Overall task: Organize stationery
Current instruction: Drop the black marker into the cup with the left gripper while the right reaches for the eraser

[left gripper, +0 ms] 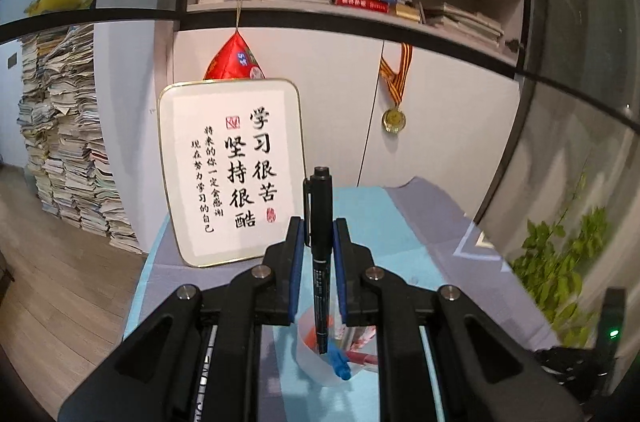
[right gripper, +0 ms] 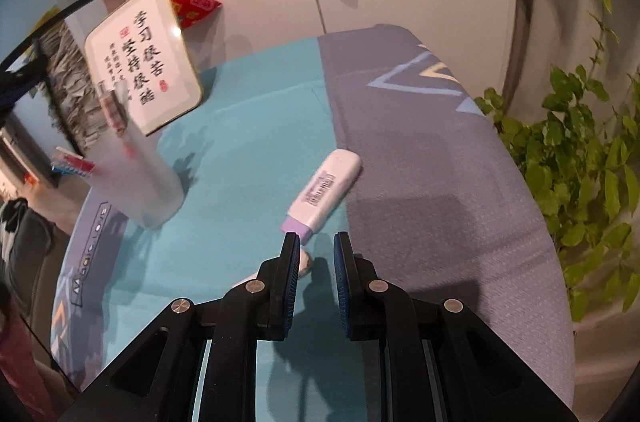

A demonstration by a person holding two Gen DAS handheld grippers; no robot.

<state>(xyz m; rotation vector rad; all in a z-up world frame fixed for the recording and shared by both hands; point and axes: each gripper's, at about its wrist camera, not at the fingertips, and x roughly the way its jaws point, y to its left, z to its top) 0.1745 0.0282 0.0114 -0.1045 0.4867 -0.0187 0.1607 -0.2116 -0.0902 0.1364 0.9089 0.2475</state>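
Observation:
In the left wrist view my left gripper (left gripper: 317, 228) is shut on a black marker pen (left gripper: 320, 234) and holds it upright. The pen's lower end reaches into a translucent pen cup (left gripper: 320, 362) below, which holds red and blue pens. In the right wrist view my right gripper (right gripper: 317, 242) is open and empty, low over the table. A white highlighter with a purple cap (right gripper: 325, 192) lies just beyond its fingertips. A small pale object (right gripper: 306, 262) lies partly hidden behind the left finger. The pen cup (right gripper: 138, 178) stands at the left in that view.
A framed calligraphy sign (left gripper: 232, 170) leans against the cabinet at the back of the table. The table has a turquoise and grey-blue cloth (right gripper: 420, 162). A green plant (right gripper: 580, 162) stands off the right edge. A medal (left gripper: 394, 118) hangs on the cabinet door.

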